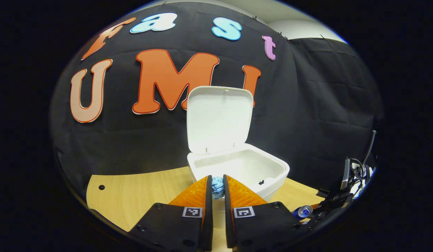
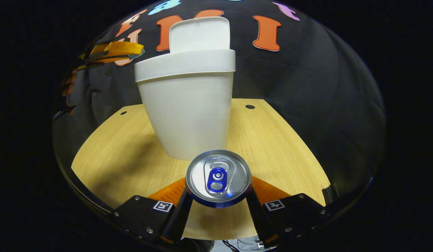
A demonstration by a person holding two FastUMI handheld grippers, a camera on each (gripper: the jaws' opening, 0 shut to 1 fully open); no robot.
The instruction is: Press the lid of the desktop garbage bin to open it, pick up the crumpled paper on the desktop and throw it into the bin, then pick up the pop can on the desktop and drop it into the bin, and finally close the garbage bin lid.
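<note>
Pale wood makes up the desk (image 2: 107, 147), and the white bin (image 2: 188, 108) stands near its middle with the lid (image 1: 220, 117) already tipped up and back, so the opening step looks done.

On the left, the left tongs (image 1: 218, 187) are pressed nearly together on the crumpled paper (image 1: 217, 186), a small bluish wad pinched between the tips. They are held up near the front rim of the bin, the open mouth just beyond the tips. From the right gripper view those same tongs appear high up beside the bin's rim, with a person's hand (image 2: 67, 87) behind them. The paper is not yet in the bin; to my eye it needs to go a little farther over the mouth before it is let go.

On the right, the right tongs (image 2: 219, 196) sit low on the desk, spread around the pop can (image 2: 218, 177), one finger on either side. The fingers seem to touch its sides, but I cannot tell whether they are squeezing it. The can stands upright just in front of the bin.

Left to do, as I judge it: drop the paper, lift and drop the can, then close the lid.
</note>
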